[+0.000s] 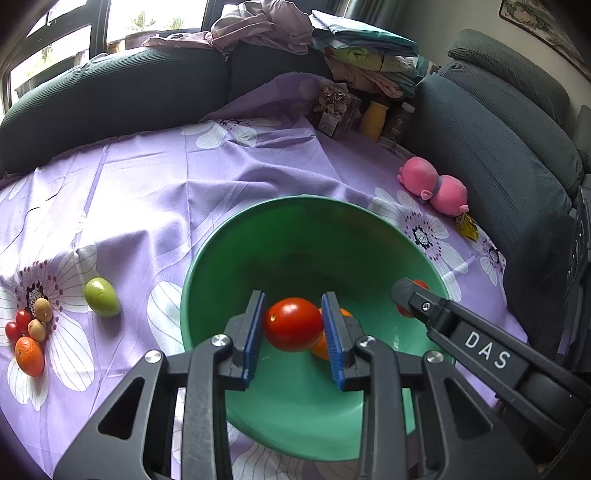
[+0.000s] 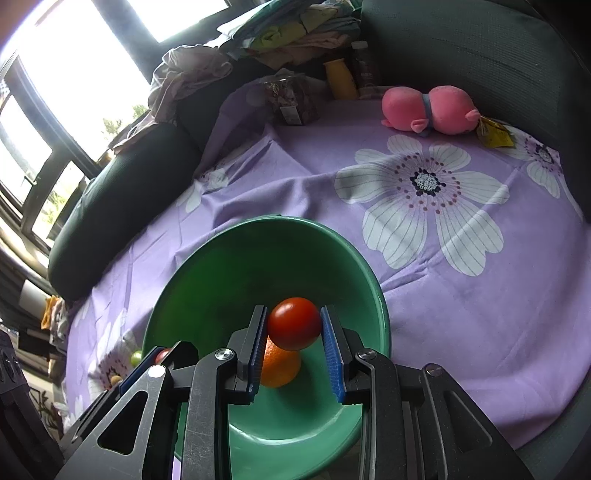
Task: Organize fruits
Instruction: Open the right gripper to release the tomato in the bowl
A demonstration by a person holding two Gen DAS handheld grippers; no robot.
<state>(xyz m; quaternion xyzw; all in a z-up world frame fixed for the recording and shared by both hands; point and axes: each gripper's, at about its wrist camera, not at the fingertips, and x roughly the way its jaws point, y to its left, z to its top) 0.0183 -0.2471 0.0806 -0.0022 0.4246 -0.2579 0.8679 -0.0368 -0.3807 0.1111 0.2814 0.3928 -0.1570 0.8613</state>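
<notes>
A green bowl [image 1: 236, 251] sits on a purple flowered cloth and also shows in the right wrist view [image 2: 258, 240]. My left gripper [image 1: 293, 325] is shut on a red tomato [image 1: 293, 325] over the bowl. My right gripper [image 2: 294, 325] is shut on another red tomato [image 2: 294, 324] over the bowl; its finger [image 1: 417, 299] enters the left wrist view from the right. An orange [image 2: 279, 367] lies in the bowl, partly hidden [image 1: 321, 349]. On the cloth at left lie a green fruit [image 1: 101, 297], an orange [image 1: 29, 356], two small red tomatoes [image 1: 16, 326] and two tan fruits [image 1: 40, 319].
A pink plush toy [image 1: 434, 184] lies at the cloth's right edge [image 2: 428, 109]. A clear box [image 1: 334, 107], a yellow bottle [image 1: 375, 118] and piled clothes [image 1: 266, 29] stand at the back. Dark sofa cushions [image 1: 110, 88] surround the table.
</notes>
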